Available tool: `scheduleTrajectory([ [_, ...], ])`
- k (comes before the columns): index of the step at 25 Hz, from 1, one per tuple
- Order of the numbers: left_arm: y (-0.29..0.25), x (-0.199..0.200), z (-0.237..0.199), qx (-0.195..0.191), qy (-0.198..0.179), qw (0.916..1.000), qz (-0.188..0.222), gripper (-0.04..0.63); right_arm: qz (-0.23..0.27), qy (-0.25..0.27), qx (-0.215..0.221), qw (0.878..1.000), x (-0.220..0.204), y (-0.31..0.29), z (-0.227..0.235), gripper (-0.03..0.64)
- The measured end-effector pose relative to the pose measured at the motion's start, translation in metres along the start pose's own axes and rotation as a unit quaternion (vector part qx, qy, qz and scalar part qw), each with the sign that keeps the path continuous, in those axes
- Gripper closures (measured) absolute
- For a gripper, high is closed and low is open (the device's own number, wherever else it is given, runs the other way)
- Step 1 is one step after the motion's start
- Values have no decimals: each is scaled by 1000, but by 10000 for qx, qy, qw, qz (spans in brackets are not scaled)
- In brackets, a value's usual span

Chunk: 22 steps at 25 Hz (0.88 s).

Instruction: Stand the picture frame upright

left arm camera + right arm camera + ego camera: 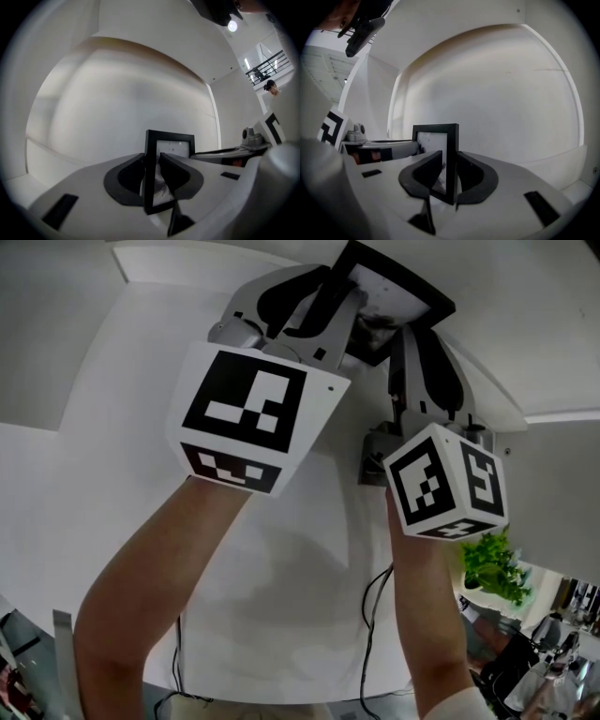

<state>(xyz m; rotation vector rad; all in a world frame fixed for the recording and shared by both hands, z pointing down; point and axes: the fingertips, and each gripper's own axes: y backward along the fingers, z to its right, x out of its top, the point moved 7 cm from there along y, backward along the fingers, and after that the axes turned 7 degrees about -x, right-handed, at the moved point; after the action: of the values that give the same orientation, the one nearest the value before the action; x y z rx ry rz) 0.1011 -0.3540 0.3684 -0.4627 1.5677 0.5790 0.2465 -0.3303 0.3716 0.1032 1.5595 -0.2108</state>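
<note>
The frame [389, 282] is being held upright over the far edge of the table [281, 549]. The left gripper [152, 159] is pinching one side rail in narrow jaws, and the right gripper [450, 154] is pinching the other. It looks nearly stood. I can't tell whether it is resting on the table, and letting go is what's remaining.

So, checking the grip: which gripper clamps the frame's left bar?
The left gripper: its jaws pinch the picture frame's left bar, whereas the right gripper pinches the right bar.
</note>
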Motion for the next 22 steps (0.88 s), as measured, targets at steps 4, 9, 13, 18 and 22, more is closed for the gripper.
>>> scheduleTrajectory([
  [4, -1, 0, 1, -59, -33, 10000, -40, 488, -15, 60, -4, 10000, -1, -1, -1, 515],
  [9, -2, -2, 0, -63, 32, 9999, -104, 488, -112, 65, 51, 9999, 0, -2, -3, 492],
  [13, -2, -4, 1, -33, 19, 9998, -193, 486, -214, 141, 12, 9997, -1, -3, -4, 471],
  [18, -1, -4, 0, 49, 6, 9998, -199, 485, -325, 134, -98, 9993, -3, -3, -3, 471],
  [22, -1, -4, -1, 44, 19, 9998, -214, 479, -328, 147, -118, 9993, -2, -4, -2, 468],
])
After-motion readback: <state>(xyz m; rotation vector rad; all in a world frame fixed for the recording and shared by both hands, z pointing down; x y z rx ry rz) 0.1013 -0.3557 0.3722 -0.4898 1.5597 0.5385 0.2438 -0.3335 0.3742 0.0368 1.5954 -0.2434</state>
